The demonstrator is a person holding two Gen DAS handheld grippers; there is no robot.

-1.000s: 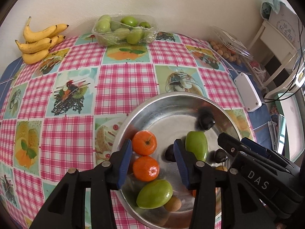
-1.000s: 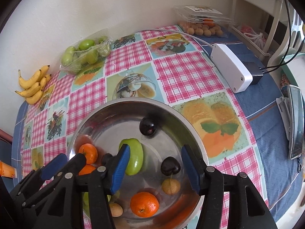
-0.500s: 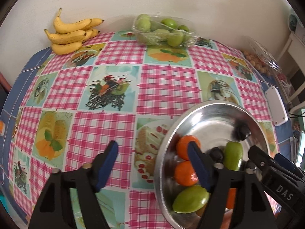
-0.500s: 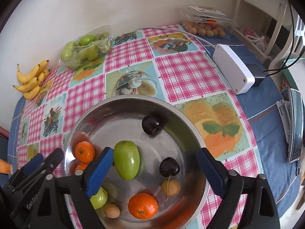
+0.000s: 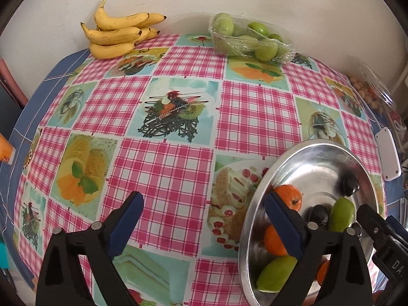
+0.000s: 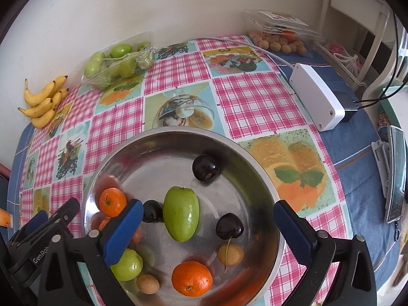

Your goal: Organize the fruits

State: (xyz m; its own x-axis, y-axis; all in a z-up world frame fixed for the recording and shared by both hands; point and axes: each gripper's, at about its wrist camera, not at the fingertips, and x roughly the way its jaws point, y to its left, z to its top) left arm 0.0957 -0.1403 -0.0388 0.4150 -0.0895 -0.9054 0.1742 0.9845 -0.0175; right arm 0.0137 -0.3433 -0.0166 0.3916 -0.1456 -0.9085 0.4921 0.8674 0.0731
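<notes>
While my right gripper [image 6: 207, 220] hangs over the steel bowl [image 6: 163, 137], its jaws, which have just been opening, stand wide, with the long green fruit [image 6: 181, 213] below the gap and touched by neither pad. My left gripper [image 5: 204, 219] is likewise spread, its jaws having just been opening, over bare checked tablecloth [image 5: 163, 168] beside the bowl's rim. Legible lettering: "GenRob" (cut off) on the left tool's body in the right view, and "DA" on the right tool's body in the left view. Bowl contents: oranges [image 6: 191, 278], dark cherries [image 6: 205, 167], green fruits, small tan fruits. Bananas [image 5: 117, 35] and a wrapped tray of green fruit [image 5: 250, 38] sit against the far wall; a white box [image 6: 316, 97] lies near the right edge. Open cloth lies between them and the bowl.
</notes>
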